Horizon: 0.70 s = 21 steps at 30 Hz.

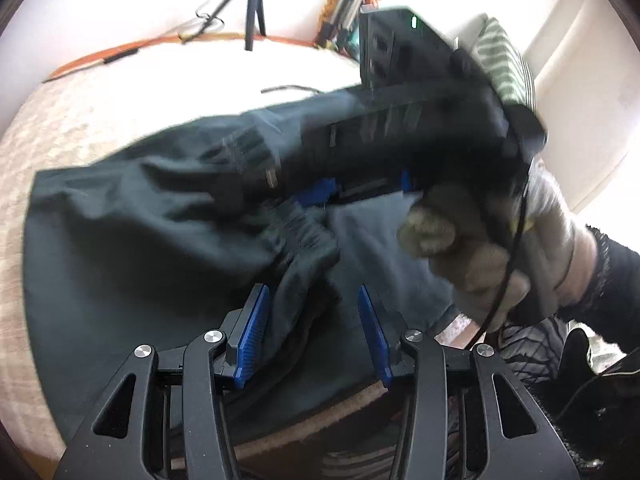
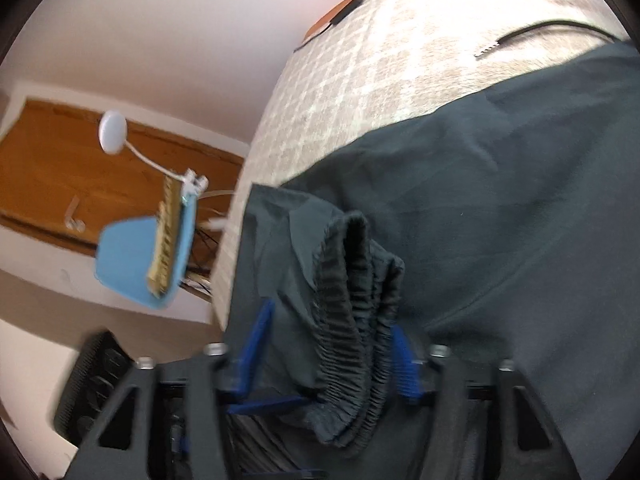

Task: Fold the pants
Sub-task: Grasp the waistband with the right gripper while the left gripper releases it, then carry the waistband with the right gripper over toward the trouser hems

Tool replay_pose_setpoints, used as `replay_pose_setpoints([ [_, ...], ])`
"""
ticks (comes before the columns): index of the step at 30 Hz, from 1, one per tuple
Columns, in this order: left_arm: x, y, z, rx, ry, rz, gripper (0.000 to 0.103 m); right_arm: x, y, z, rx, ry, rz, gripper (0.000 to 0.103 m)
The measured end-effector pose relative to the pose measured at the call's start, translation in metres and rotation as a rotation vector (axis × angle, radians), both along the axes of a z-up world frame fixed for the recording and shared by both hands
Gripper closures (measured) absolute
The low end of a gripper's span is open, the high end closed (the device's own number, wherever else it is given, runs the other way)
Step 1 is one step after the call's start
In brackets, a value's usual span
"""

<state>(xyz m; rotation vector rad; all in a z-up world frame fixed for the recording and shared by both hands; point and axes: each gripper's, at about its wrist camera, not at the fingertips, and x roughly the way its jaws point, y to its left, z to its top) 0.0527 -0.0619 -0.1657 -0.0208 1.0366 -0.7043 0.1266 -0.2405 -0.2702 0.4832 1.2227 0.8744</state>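
Observation:
Dark green pants lie spread on a beige patterned bed. In the left wrist view my left gripper has its blue pads wide apart, with a bunched fold of the pants lying between them, not pinched. The right gripper, held by a gloved hand, crosses above the pants, blurred. In the right wrist view my right gripper has the gathered elastic waistband between its blue fingers, which stand apart and press the bunched cloth from both sides.
A black cable lies on the bed beyond the pants. A tripod and an orange strap are at the bed's far edge. A green striped cloth is at right. A blue object and a wooden door are off the bed.

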Motion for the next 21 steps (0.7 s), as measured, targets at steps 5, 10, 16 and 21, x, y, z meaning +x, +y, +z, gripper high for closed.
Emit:
replay_pose_setpoints([
  [5, -0.01, 0.026, 0.021, -0.009, -0.053, 0.079, 0.06, -0.01, 0.008, 0.005, -0.043, -0.06, 0.03, 0.085],
  [10, -0.014, 0.055, 0.03, 0.085, -0.131, 0.242, 0.06, -0.012, -0.003, 0.02, -0.043, -0.095, 0.019, 0.087],
  [16, -0.004, 0.054, 0.026, 0.148, -0.167, 0.295, 0.06, -0.018, -0.038, 0.039, -0.064, -0.117, -0.007, 0.087],
  [21, -0.002, 0.032, 0.024, 0.158, -0.182, 0.245, 0.06, -0.026, -0.073, 0.051, -0.106, -0.13, -0.055, 0.087],
])
